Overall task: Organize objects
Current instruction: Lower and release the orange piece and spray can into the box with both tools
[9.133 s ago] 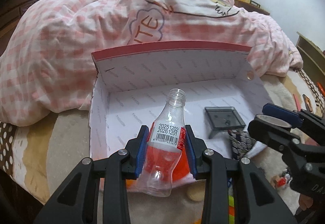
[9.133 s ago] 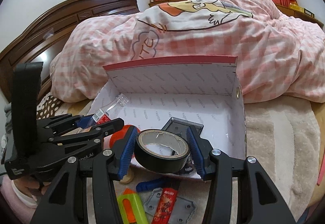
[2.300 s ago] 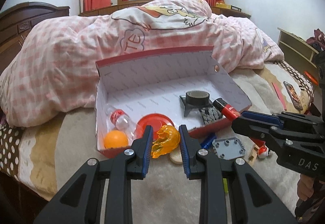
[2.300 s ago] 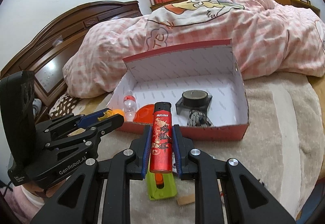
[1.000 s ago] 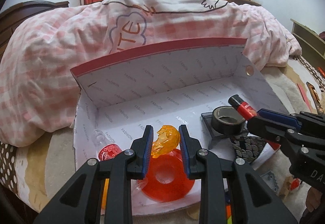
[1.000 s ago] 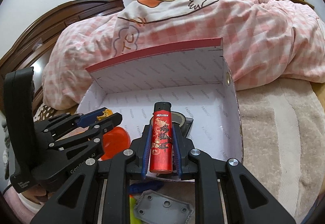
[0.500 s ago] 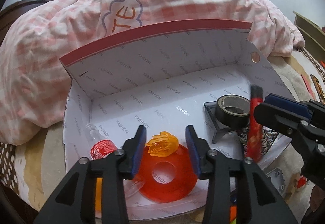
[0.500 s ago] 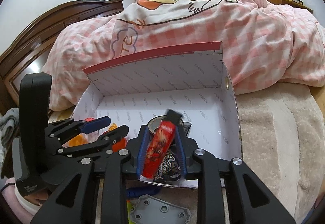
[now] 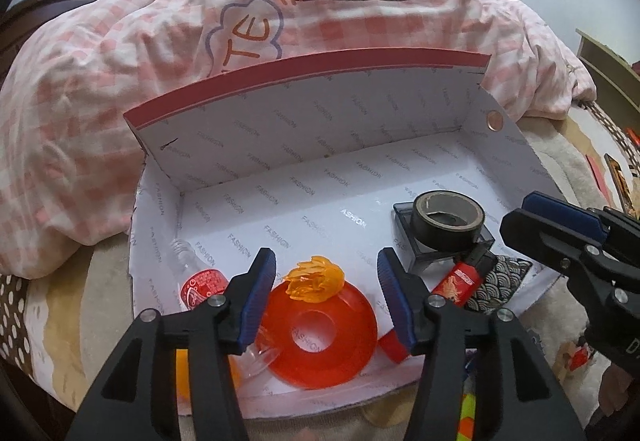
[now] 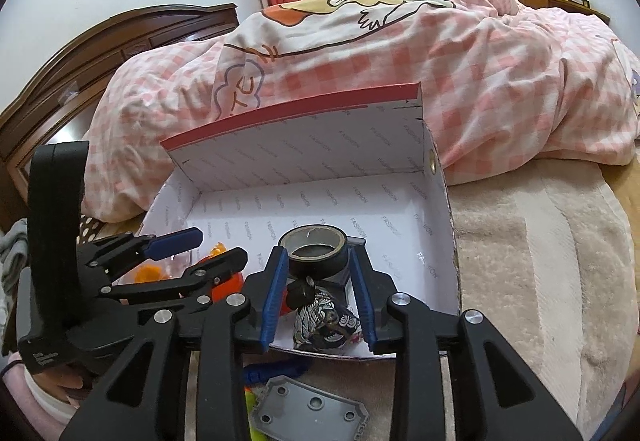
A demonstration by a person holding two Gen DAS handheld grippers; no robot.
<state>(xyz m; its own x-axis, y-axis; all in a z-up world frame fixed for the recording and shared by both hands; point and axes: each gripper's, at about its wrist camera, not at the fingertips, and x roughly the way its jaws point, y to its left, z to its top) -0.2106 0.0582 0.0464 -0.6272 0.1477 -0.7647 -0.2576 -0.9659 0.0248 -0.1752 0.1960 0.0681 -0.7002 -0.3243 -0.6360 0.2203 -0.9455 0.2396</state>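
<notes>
An open white box with a red rim [image 9: 312,81] [image 10: 296,109] lies on the bed. My left gripper [image 9: 326,291] is open above an amber flame-shaped piece [image 9: 316,277] lying on a red ring [image 9: 320,329] inside the box. My right gripper [image 10: 318,295] is open over the box's front right. The red lighter [image 9: 460,277] lies in the box against a patterned pouch [image 10: 326,321], its black cap [image 10: 302,293] showing. A black tape roll [image 9: 448,219] [image 10: 314,251] sits on a dark tray. A clear bottle with red label [image 9: 200,281] lies at left.
A pink checked duvet [image 9: 100,81] is heaped behind the box. A grey plate with holes [image 10: 308,407], a blue item [image 10: 276,367] and a yellow-green item [image 9: 468,417] lie on the beige blanket in front. A wooden headboard [image 10: 132,37] stands at left.
Both grippers have opened. The amber piece dropped from the left gripper onto the red ring, and the red lighter fell from the right gripper into the box beside the pouch.
</notes>
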